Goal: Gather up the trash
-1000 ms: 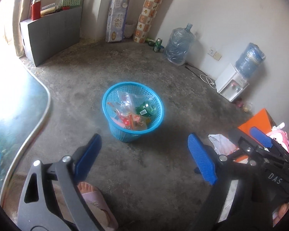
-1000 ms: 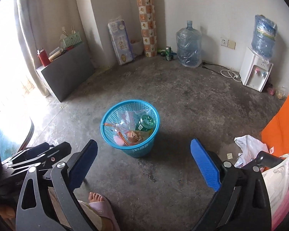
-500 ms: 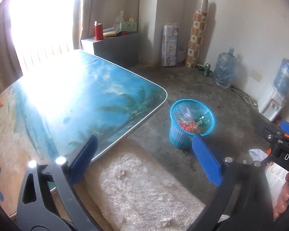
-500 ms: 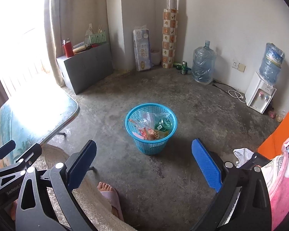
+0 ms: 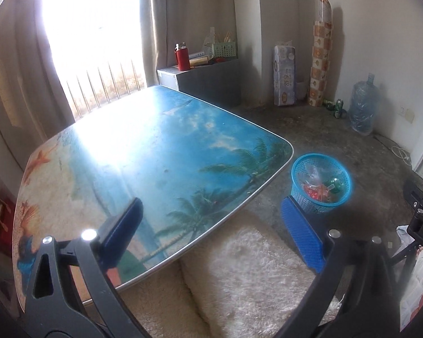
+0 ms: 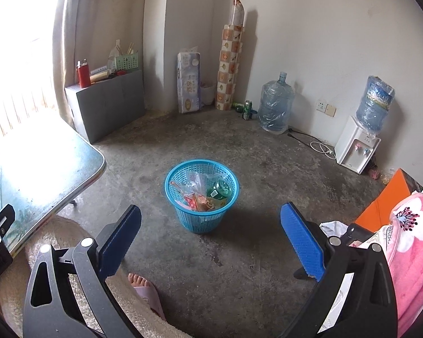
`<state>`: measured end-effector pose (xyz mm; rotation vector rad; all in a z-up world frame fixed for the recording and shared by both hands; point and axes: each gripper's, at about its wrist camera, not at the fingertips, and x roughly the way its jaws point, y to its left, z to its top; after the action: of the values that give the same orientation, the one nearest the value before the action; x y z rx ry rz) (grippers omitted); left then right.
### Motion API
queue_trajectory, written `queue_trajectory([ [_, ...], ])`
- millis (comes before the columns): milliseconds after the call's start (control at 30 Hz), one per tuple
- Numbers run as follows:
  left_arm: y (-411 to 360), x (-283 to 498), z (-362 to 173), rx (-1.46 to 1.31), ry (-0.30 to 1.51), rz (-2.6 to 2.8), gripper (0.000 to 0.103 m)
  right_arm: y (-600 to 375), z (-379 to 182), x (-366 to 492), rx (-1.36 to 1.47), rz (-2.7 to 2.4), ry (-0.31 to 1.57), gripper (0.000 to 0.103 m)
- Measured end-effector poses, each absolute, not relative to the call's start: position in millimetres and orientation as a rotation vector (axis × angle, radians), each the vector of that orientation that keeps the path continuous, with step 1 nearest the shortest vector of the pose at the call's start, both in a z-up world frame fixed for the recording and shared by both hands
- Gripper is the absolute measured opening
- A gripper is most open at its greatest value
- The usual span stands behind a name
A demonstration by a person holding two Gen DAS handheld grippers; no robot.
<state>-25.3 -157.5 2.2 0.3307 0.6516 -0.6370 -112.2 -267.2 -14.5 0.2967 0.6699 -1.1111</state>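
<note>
Both the left gripper [image 5: 211,225] and right gripper [image 6: 211,233] gape wide, empty; the blue basket [image 6: 201,197] holds wrappers (perhaps a can).

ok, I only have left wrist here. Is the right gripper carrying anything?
Observer: No. The right gripper is open, with nothing between its fingers. It points at the blue basket.
Operator: Anything low down near it that I can't see?
Observer: A person's foot in a pink slipper, on the floor just below its left finger.
Operator: And on its right side?
Observer: A pink flowered blanket fills the right edge, close beside the gripper's right finger, with an orange board behind it.
</note>
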Motion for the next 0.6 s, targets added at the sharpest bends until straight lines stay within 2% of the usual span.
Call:
queue_trajectory([
  [600, -150.3, -3.3, -10.2, 0.269, 0.777, -0.545, 0.094, -267.7, -15.3, -110.1, 0.323, -1.151, 0.683, 0.096],
])
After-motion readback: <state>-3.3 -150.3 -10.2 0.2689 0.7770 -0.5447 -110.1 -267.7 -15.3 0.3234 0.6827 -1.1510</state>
